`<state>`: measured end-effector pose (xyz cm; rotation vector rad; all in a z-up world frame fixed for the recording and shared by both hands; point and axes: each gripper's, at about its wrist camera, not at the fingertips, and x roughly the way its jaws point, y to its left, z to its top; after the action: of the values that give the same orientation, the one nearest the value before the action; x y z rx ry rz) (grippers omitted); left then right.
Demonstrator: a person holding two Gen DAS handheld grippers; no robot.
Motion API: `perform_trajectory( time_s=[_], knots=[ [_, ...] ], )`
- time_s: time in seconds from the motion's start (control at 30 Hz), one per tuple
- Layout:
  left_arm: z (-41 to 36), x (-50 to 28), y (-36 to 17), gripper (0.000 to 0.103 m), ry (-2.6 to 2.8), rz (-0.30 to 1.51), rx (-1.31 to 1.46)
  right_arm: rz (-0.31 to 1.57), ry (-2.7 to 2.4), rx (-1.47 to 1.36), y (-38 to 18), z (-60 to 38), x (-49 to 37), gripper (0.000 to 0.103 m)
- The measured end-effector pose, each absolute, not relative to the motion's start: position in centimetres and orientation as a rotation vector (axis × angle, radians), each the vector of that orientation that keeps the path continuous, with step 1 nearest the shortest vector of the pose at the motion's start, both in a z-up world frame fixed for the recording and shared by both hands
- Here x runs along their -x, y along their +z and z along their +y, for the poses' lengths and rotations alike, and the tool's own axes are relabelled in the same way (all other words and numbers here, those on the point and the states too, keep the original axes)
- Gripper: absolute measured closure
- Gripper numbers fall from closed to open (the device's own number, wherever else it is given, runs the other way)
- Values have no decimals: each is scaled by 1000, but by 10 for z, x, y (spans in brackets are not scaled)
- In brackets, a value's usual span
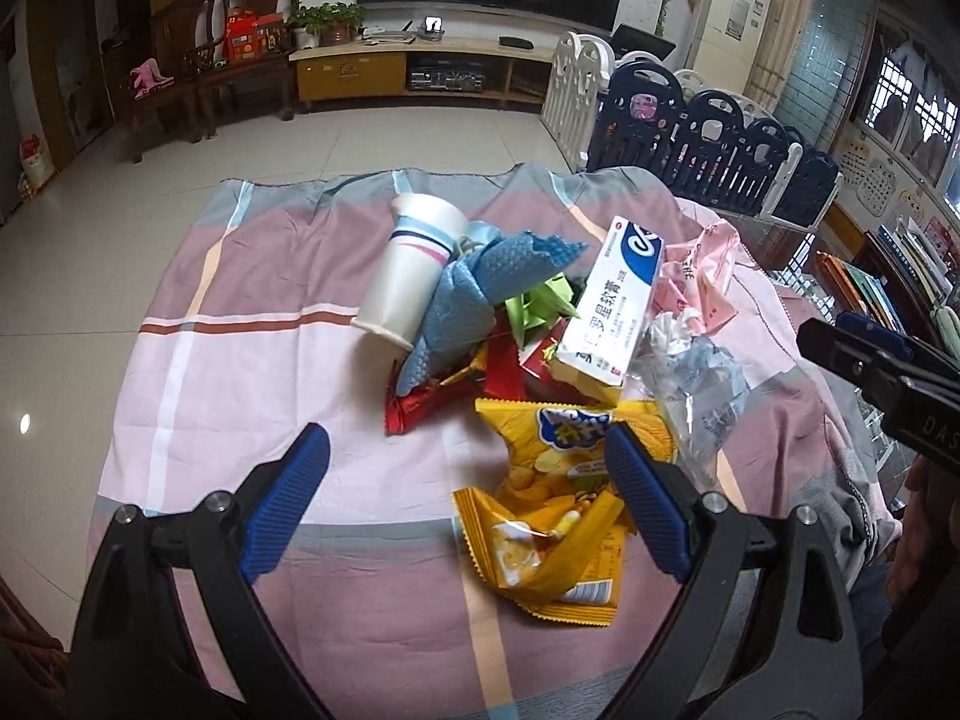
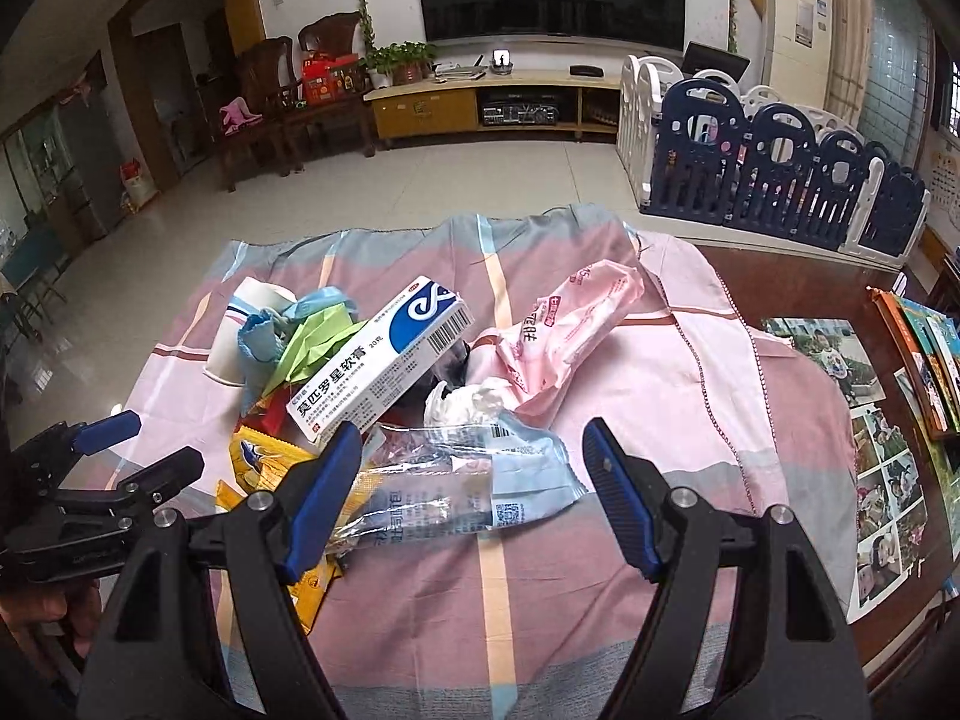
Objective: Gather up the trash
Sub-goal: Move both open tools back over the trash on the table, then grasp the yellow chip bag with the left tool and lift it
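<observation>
Hovering over the checked cloth, the left gripper and right gripper were both spread and empty. The trash lay heaped mid-cloth: yellow chip bag nearest, ointment box and paper cup beyond. Judged: nothing yet bagged.

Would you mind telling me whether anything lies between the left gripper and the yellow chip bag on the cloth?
Nothing visible does. The left gripper is open above the checked cloth, and the yellow chip bag lies partly behind its right-hand finger, uncovered. The white medicine box and the clear plastic wrapper lie beyond it.
</observation>
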<state>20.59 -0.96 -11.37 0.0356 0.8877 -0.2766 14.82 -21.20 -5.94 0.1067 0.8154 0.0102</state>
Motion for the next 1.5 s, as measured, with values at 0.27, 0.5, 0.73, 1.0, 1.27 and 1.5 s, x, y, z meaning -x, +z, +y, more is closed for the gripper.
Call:
perform_trajectory(
  time_s=[0.27,0.5,0.73,1.0,1.27,1.5],
  knots=[
    [-7,-207,-114,11,-280,890,-31,829,27,-124,-60,-207,-151,28],
    [-7,-208,-114,11,-279,891,-39,835,29,-123,-63,-205,-153,28],
    [-8,-208,-115,11,-286,890,-49,835,28,-128,-64,-205,-153,28],
    [-9,-208,-116,11,-289,890,-55,836,27,-130,-64,-205,-153,28],
    [-30,-203,-124,14,-416,922,-108,837,23,-136,-64,-206,-154,28],
    [-60,-202,-158,62,-477,1026,-258,841,20,-140,-65,-207,-154,29]
  ],
)
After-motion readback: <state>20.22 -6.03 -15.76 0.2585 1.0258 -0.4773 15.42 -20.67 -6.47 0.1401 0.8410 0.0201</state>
